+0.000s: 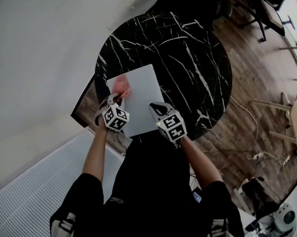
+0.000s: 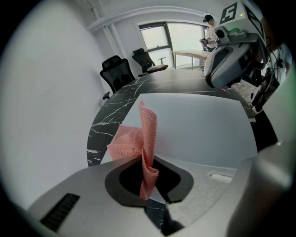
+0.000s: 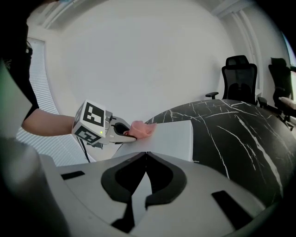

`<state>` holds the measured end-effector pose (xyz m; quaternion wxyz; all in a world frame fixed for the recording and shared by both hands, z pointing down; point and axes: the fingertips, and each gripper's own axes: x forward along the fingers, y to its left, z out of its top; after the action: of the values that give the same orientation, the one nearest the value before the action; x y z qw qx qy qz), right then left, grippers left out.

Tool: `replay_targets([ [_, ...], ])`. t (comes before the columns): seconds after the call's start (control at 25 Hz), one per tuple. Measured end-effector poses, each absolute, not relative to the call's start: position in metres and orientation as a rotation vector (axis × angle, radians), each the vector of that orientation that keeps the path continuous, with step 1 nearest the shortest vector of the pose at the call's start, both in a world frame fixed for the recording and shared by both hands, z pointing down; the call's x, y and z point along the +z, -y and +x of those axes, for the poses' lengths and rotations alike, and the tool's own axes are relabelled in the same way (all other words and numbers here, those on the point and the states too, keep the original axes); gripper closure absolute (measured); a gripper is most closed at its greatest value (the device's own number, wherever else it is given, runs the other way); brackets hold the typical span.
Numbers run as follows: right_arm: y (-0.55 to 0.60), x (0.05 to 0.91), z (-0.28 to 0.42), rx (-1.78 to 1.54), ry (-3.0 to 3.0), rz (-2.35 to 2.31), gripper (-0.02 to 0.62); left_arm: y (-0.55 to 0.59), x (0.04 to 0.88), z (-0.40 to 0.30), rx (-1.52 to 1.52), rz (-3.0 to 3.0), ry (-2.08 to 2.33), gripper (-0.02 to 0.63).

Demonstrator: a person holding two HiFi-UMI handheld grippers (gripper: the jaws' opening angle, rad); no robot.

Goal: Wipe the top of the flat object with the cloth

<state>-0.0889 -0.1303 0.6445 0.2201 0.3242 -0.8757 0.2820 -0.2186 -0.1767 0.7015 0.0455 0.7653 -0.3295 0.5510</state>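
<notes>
Shot from the head, steeply down onto the bench (image 1: 195, 55). Shot low and close along the jaws of left gripper (image 1: 115, 98) and right gripper (image 1: 157, 108), across the slab (image 1: 140, 91), common to all three.

Round black marble worktop (image 1: 185, 56), veined white, extends ahead of the fingers (image 2: 182, 180) of the left gripper (image 2: 148, 159). Beyond them, at its far edge, two black office chairs (image 2: 118, 71) stand before a window (image 2: 155, 39). Right of the fingers: wood floor (image 1: 249, 87) with white cable (image 1: 243, 119). Left of them: white wall (image 1: 39, 56).
</notes>
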Motion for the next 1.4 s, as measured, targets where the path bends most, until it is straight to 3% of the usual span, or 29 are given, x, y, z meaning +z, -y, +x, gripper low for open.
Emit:
replay_targets([
  [1.4, 0.072, 0.622, -0.083, 0.68, 2.473, 0.741, 0.6, 0.066, 0.696, -0.178, 1.591, 2.26, 0.984, 0.583],
])
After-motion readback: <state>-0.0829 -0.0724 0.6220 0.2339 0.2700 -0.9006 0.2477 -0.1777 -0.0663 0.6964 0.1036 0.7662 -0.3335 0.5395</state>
